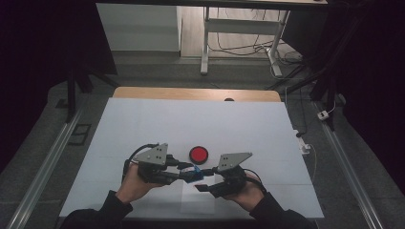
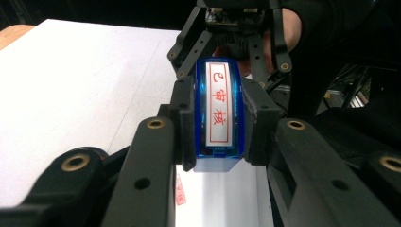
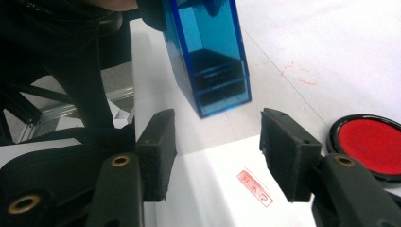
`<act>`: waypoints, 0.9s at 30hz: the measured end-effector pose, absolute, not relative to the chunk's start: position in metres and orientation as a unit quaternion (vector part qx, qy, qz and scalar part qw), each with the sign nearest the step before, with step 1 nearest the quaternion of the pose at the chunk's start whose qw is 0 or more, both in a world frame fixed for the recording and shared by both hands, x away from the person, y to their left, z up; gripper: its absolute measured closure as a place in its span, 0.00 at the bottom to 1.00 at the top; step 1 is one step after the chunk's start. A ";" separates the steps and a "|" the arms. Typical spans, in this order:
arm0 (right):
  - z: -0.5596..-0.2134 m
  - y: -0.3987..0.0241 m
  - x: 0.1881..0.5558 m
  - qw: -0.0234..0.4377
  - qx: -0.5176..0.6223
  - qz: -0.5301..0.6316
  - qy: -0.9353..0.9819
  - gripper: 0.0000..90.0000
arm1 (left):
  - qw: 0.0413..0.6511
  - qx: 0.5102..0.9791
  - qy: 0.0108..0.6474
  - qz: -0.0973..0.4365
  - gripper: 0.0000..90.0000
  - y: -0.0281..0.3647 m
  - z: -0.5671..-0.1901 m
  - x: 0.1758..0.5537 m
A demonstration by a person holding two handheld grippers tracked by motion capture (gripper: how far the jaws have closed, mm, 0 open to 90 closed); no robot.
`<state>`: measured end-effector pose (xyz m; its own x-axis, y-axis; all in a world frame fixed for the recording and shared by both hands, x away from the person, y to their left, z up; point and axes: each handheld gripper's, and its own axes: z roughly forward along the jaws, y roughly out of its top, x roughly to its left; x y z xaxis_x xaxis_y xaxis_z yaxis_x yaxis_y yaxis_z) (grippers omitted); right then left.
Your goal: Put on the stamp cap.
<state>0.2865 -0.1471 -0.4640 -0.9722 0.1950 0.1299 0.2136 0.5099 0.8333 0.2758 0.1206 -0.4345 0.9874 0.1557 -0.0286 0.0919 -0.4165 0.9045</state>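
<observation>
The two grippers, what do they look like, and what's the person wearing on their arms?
The left gripper and right gripper are black linkage frames with brass-coloured pivot pins and blocky dark pads. Each carries a grey three-cornered plate dotted with small holes and trails a black cable. Dark long sleeves reach the wrists.

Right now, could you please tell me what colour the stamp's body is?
The stamp has a clear blue body, seen best in the right gripper view.

Lab or office: bare desk frame [image 1: 239, 33], floor cables [image 1: 248, 47], dark curtains.
</observation>
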 end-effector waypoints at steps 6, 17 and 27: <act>-0.462 -0.151 0.285 0.001 -0.135 -0.476 -0.869 0.44 | 0.531 0.842 0.083 0.036 0.77 0.124 -0.434 0.276; -0.460 -0.161 0.281 -0.024 -0.164 -0.461 -0.871 0.36 | 0.511 0.849 0.125 0.044 0.77 0.129 -0.432 0.278; -0.459 -0.175 0.279 -0.039 -0.195 -0.453 -0.869 0.27 | 0.499 0.851 0.152 0.057 0.77 0.136 -0.431 0.281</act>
